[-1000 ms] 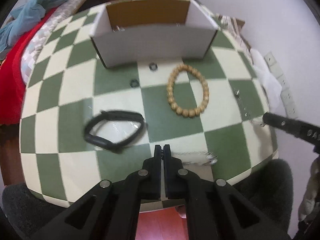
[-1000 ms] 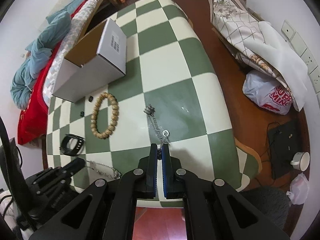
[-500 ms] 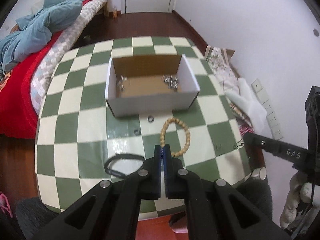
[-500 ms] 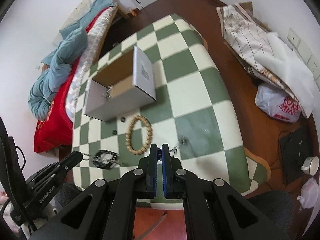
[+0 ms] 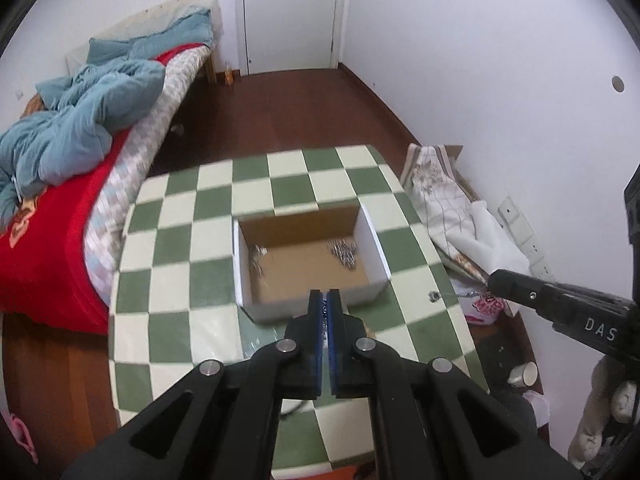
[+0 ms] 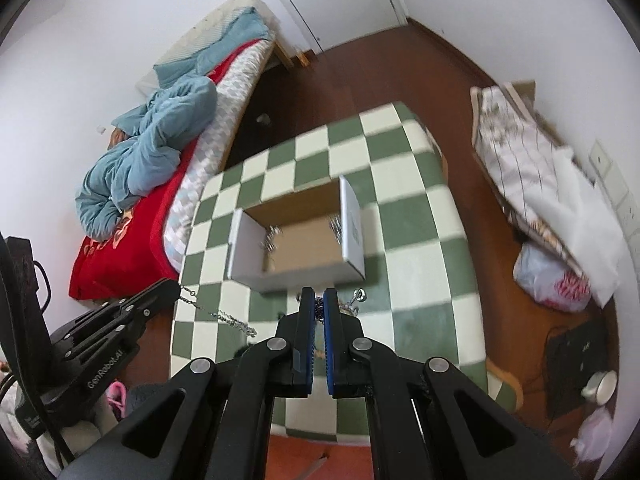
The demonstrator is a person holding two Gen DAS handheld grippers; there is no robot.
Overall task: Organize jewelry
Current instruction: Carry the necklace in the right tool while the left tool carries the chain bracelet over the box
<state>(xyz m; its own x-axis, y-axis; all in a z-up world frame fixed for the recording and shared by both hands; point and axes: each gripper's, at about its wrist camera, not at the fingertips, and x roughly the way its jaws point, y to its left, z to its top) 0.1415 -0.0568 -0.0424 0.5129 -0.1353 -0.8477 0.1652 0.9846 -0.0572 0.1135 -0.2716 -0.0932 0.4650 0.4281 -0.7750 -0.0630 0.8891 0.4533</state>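
Observation:
An open white cardboard box (image 5: 376, 256) (image 6: 352, 224) stands on the green and cream checked table (image 5: 172, 280) (image 6: 420, 264). Silver jewelry lies in its left (image 5: 256, 260) and right (image 5: 342, 254) corners. My left gripper (image 5: 325, 300) (image 6: 176, 286) is shut on a silver chain (image 6: 224, 316) that hangs from it, high above the table's near side. My right gripper (image 6: 319, 300) (image 5: 490, 282) is shut on another silver chain with a ring end (image 5: 434, 297) (image 6: 360, 295), also lifted high in front of the box.
A bed with a red cover and blue quilt (image 5: 80, 128) (image 6: 152, 132) lies left of the table. Folded cloth and bags (image 5: 452, 208) (image 6: 548, 200) lean at the right wall. A cup (image 5: 524, 374) (image 6: 598, 388) stands on the wooden floor.
Both grippers have risen far above the table, each carrying its chain up off the surface. The bead bracelet and black band have dropped out of sight behind the fingers.

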